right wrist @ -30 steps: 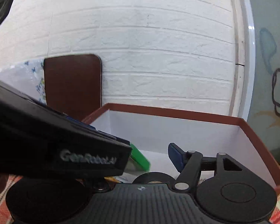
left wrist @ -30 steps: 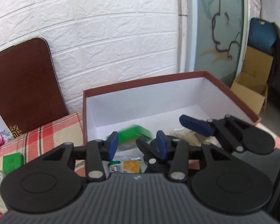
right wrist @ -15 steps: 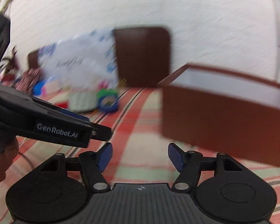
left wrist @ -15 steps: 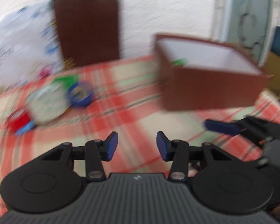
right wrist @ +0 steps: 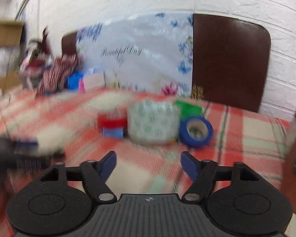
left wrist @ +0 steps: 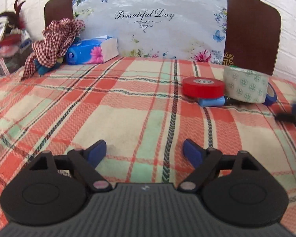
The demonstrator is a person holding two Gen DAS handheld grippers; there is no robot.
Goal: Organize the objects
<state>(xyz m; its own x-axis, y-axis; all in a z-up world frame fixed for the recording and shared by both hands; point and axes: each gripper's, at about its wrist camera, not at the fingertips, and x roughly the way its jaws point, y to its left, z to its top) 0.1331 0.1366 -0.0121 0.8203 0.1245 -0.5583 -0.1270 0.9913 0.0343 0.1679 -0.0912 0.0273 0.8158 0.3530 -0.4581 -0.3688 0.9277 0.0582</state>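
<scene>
A group of objects lies on the plaid tablecloth (left wrist: 128, 106): a red tape roll (left wrist: 203, 86), a wide patterned tape roll (left wrist: 245, 85), a blue tape roll (left wrist: 271, 95) and a small blue block (left wrist: 212, 101). In the blurred right wrist view I see the red roll (right wrist: 112, 121), the patterned roll (right wrist: 153, 125), the blue roll (right wrist: 196, 131) and a green packet (right wrist: 187, 107) behind it. My left gripper (left wrist: 145, 153) is open and empty, well short of the group. My right gripper (right wrist: 148, 165) is open and empty, facing the rolls. The brown box's corner (right wrist: 294, 158) shows at right.
A tissue pack (left wrist: 92, 51) and a checked red cloth (left wrist: 53, 39) lie at the back left. A floral "Beautiful Day" board (left wrist: 148, 19) and a brown chair back (left wrist: 252, 35) stand behind the table. The right gripper's blurred tip (left wrist: 294, 112) shows at the right edge.
Both grippers have left the brown box, swung left over the tablecloth, and their jaws have opened wider. The green packet stays in the box.
</scene>
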